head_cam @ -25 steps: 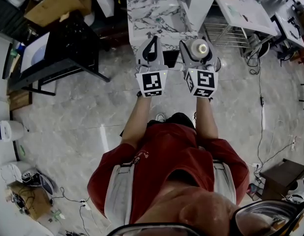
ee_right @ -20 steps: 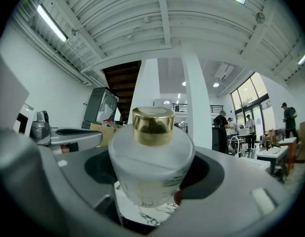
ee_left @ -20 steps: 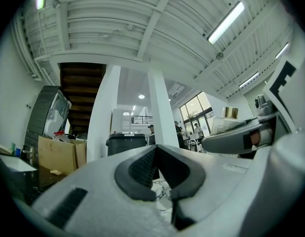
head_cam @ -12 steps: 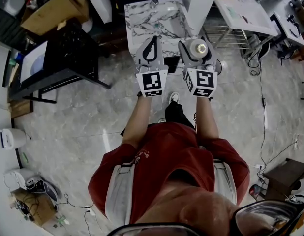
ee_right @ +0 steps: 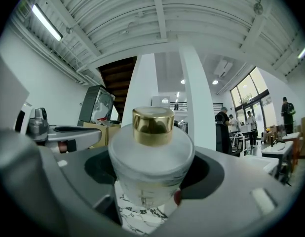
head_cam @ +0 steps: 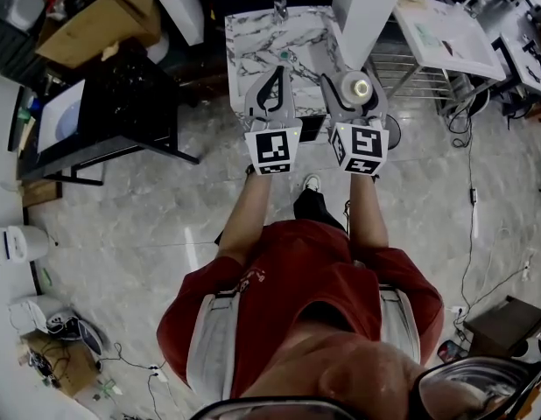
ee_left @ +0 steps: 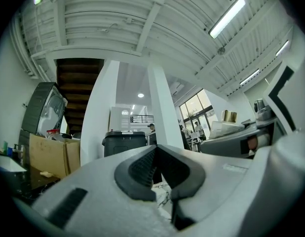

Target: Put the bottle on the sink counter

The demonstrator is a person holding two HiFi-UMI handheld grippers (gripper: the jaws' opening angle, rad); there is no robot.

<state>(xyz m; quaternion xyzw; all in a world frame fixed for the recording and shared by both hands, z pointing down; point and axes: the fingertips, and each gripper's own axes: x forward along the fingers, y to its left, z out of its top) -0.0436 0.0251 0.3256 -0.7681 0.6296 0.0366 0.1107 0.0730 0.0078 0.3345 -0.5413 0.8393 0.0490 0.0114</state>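
Observation:
My right gripper [head_cam: 354,77] is shut on a frosted white bottle [head_cam: 355,87] with a gold cap, held upright. In the right gripper view the bottle [ee_right: 151,154] fills the space between the grey jaws of the right gripper [ee_right: 151,184], with marble showing below it. My left gripper [head_cam: 274,71] is beside it, shut with nothing in it; its black pads [ee_left: 142,169] meet at the tip. Both grippers hang over the near edge of the marble sink counter [head_cam: 253,46], which has a basin and a faucet [head_cam: 278,9] at its far side.
A white column [head_cam: 368,3] rises at the counter's right corner. A wire rack [head_cam: 419,68] and a white table [head_cam: 450,29] stand to the right. To the left are a black table [head_cam: 113,94] and a cardboard box [head_cam: 95,7]. Cables lie on the floor at right.
The person has stepped toward the sink; the counter now sits closer, under the gripper tips. The bottle stays gripped in the right gripper, and the left stays shut.

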